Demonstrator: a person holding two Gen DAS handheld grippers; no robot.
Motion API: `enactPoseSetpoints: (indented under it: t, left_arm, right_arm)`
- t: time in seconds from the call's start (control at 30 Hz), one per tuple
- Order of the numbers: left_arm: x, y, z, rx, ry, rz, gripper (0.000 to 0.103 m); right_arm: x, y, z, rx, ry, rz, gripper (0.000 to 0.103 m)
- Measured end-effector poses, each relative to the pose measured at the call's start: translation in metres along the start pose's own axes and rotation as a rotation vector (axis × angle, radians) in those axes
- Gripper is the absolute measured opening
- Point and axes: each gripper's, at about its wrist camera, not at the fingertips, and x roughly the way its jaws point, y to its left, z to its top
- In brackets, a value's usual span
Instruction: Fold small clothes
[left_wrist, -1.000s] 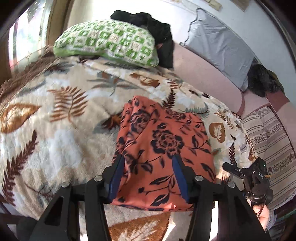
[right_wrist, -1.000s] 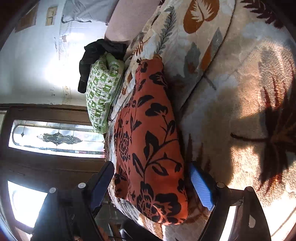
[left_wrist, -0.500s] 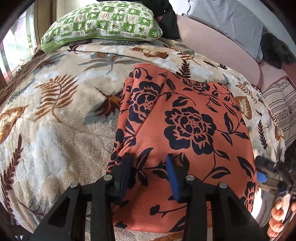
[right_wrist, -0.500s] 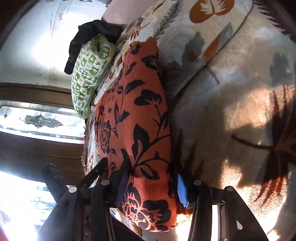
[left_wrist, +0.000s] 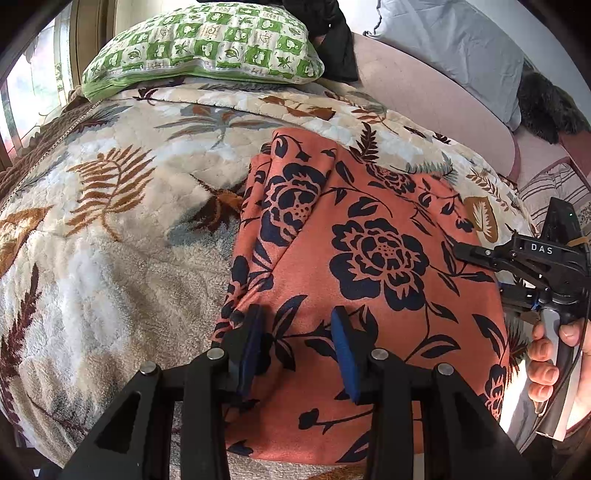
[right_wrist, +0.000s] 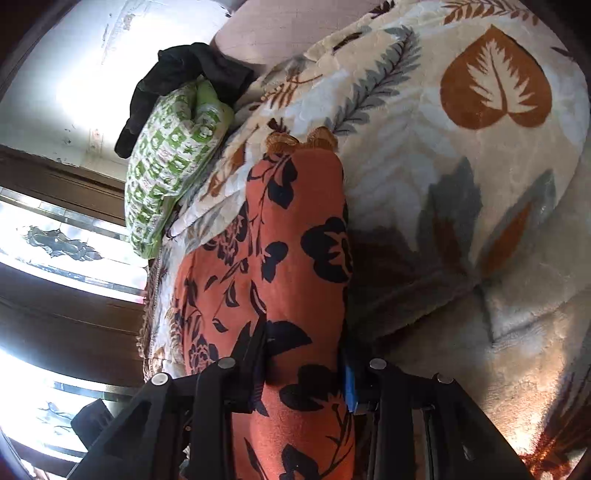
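Orange floral cloth (left_wrist: 369, 266) lies flat at the bed's near edge, on the leaf blanket (left_wrist: 110, 221). Left tongs (left_wrist: 297, 347) have closed, pads pinching its near hem; right tongs (right_wrist: 306, 376) have just closed onto its side edge, apparently gripping — likely to lift for a fold.

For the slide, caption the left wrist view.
Left gripper pinching the near edge of an orange floral garment on a leaf-print blanket.
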Motion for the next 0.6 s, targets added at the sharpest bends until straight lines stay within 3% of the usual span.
enactPoseSetpoints:
  t: [0.1, 0.17, 0.3, 0.37, 0.4, 0.43, 0.53, 0.6]
  left_arm:
    - [-0.001, 0.002, 0.0, -0.006, -0.002, -0.008, 0.039]
    - [-0.001, 0.002, 0.0, -0.006, -0.002, -0.009, 0.039]
    - [-0.001, 0.003, -0.001, -0.007, -0.004, -0.008, 0.039]
    - [-0.001, 0.002, -0.001, -0.007, -0.004, -0.009, 0.039]
    - [-0.001, 0.002, -0.001, -0.004, -0.003, -0.008, 0.039]
    - [-0.001, 0.002, -0.001, 0.0, -0.005, -0.008, 0.039]
    - [-0.001, 0.003, -0.001, -0.007, -0.004, -0.009, 0.039]
    - [-0.001, 0.001, -0.001, -0.004, -0.003, -0.003, 0.039]
  right_arm:
    - [-0.004, -0.002, 0.0, 0.031, -0.016, 0.03, 0.042]
    - [-0.015, 0.01, -0.003, 0.011, -0.033, 0.035, 0.083]
    - [-0.032, 0.009, -0.024, 0.036, -0.061, 0.066, 0.088]
    - [-0.016, -0.002, -0.034, 0.06, 0.012, 0.043, 0.085]
    - [-0.007, -0.005, -0.039, 0.054, 0.047, 0.048, 0.072]
    - [-0.004, -0.004, -0.043, 0.04, 0.075, 0.059, 0.041]
    - [-0.013, 0.018, -0.046, -0.051, 0.033, -0.006, 0.04]
    - [-0.007, 0.017, -0.046, -0.058, 0.05, -0.04, 0.04]
